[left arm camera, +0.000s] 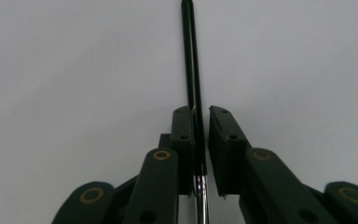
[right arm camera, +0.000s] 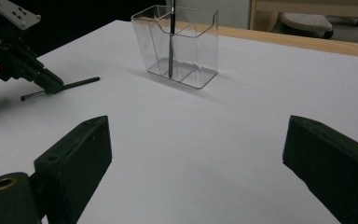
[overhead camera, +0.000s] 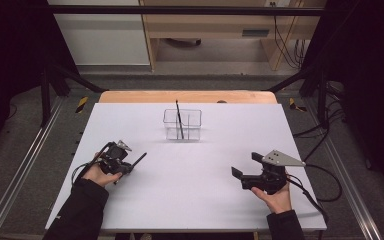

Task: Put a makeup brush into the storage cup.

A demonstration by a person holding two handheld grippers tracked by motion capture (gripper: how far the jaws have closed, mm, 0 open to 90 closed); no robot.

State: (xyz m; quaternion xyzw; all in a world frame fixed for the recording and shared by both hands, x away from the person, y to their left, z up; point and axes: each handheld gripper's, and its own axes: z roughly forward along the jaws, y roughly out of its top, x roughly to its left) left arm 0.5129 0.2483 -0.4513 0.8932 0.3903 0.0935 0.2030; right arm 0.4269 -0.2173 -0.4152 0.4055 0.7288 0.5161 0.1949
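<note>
While your left jaws (left arm camera: 201, 116) are clamping the pen (left arm camera: 190, 56), its long axis is running straight ahead between them; your right jaws (right arm camera: 196, 163) are gaping empty.

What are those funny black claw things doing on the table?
A person holds a black two-jaw claw in each hand. The left gripper has pinched a thin black pen that lies flat on the white table. The right gripper rests wide open, holding nothing. Farther back stands a clear plastic holder with another thin black pen standing upright inside.
</note>
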